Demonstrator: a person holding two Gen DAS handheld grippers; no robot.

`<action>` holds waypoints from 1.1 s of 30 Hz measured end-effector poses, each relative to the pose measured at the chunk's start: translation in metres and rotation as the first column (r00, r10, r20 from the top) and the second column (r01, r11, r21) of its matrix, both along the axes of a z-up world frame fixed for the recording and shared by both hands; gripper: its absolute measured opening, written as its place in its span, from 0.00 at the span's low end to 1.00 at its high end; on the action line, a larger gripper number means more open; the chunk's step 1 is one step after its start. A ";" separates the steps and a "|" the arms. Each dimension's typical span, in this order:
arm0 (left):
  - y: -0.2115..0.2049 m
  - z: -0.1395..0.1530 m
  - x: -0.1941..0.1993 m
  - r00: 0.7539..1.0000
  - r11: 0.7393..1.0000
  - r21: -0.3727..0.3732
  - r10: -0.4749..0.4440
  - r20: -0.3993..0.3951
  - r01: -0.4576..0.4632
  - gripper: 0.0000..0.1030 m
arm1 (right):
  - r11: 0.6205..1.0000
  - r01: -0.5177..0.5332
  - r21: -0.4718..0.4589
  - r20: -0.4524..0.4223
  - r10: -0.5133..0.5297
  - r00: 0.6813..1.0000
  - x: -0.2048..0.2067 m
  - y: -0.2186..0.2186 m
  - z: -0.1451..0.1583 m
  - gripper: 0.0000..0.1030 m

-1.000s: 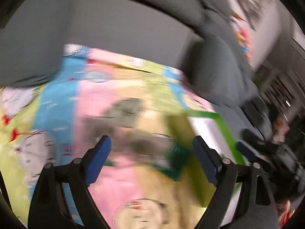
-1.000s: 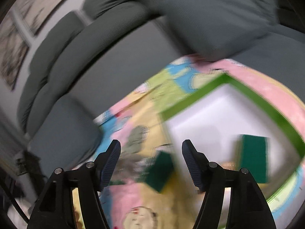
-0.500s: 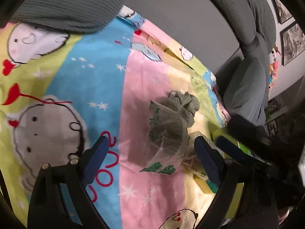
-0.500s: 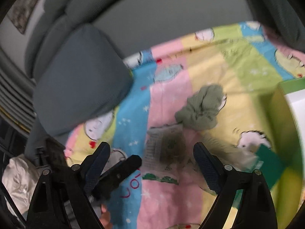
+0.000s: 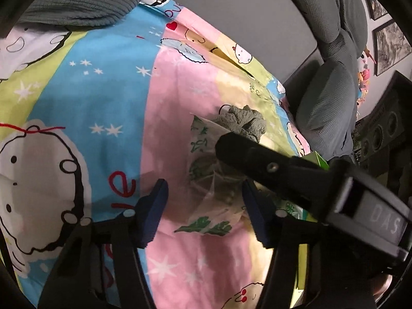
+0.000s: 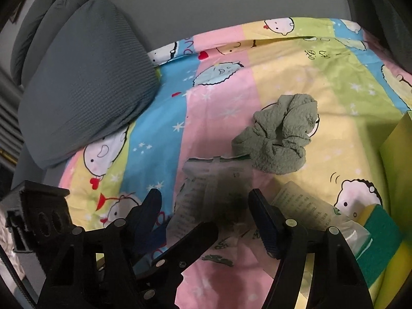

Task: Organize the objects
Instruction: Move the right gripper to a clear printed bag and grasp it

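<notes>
A clear plastic bag (image 5: 206, 170) printed with green leaves, with something dark inside, lies on a cartoon bedsheet (image 5: 108, 97). My left gripper (image 5: 203, 184) hangs low over it, its jaws closing with the bag's near end between the blue pads, which do not press on it. The right gripper (image 6: 204, 193) straddles the same bag (image 6: 216, 185) from the other side; its jaws are closing too and are clear of the bag. One finger of each gripper crosses the other's view. A crumpled green cloth (image 6: 278, 144) lies just beyond the bag.
A wrapped yellow-and-green sponge (image 6: 378, 234) and a second clear packet (image 6: 303, 206) lie to the right in the right wrist view, beside a green box wall (image 6: 396, 154). A grey cushion (image 6: 82, 82) rests on the sheet's left. The sofa back runs behind.
Both grippers have dropped toward the bag and their jaws have narrowed. The right one swung away from the white, green-rimmed box to the bag, and the blur has cleared.
</notes>
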State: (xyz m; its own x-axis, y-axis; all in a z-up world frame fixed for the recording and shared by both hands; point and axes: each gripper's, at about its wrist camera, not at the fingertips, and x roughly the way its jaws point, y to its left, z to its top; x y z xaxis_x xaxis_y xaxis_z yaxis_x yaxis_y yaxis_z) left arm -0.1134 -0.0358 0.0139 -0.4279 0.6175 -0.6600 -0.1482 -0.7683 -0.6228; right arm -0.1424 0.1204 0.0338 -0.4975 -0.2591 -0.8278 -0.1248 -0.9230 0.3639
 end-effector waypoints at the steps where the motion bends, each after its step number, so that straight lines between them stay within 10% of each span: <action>1: 0.001 0.001 0.000 1.000 1.000 0.005 -0.010 -0.006 0.010 0.50 | 1.000 0.001 -0.007 0.009 -0.001 1.000 0.000 0.000 -0.001 0.70; 10: 0.008 0.009 0.008 0.996 0.998 -0.016 -0.066 -0.055 0.065 0.35 | 1.000 -0.014 0.018 0.012 0.013 1.000 0.000 -0.006 -0.004 0.58; 33: 0.015 0.079 0.059 0.937 0.984 -0.176 -0.095 -0.335 0.037 0.33 | 0.997 -0.027 -0.074 -0.262 0.006 0.965 0.050 -0.009 0.058 0.57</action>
